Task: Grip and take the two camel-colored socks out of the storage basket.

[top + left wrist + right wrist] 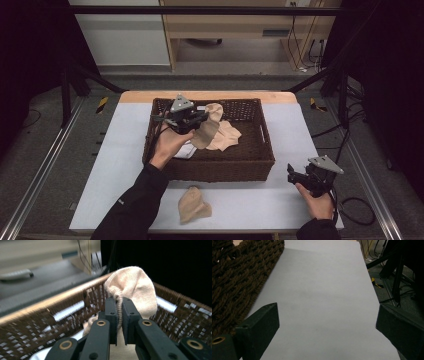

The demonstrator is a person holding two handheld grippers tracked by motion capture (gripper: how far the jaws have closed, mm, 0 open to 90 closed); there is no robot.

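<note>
- Beige sock (132, 287) pinched in left tongs (200, 120), jaws pressed together on a bunched fold near sock's edge; rest of sock humps up just past the tips in left gripper view.
- From high view: same sock hangs below and to the right of left tongs, long axis roughly vertical, drooping toward basket floor.
- Held above inside of brown wicker basket (265, 165), near its back-left part; lower end of sock close to, maybe touching, another beige sock (227, 136) lying in basket – can't tell which.
- White cloth (186, 151) in basket just under left hand (170, 142).
- Third beige sock (194, 205) on grey table (115, 165), outside basket's front wall, nearer person's side, btwn both hands but closer to left arm.
- Right tongs (295, 175) spread wide, nothing btwn jaws; parked on table just right of basket's front-right corner, basket wall at left in right gripper view.
- Judgement: sock being lifted out of basket; free spot on table lies toward person, back from left tongs, so left hand better placed for set-down. Risk: dangling end snagging on rim.
</note>
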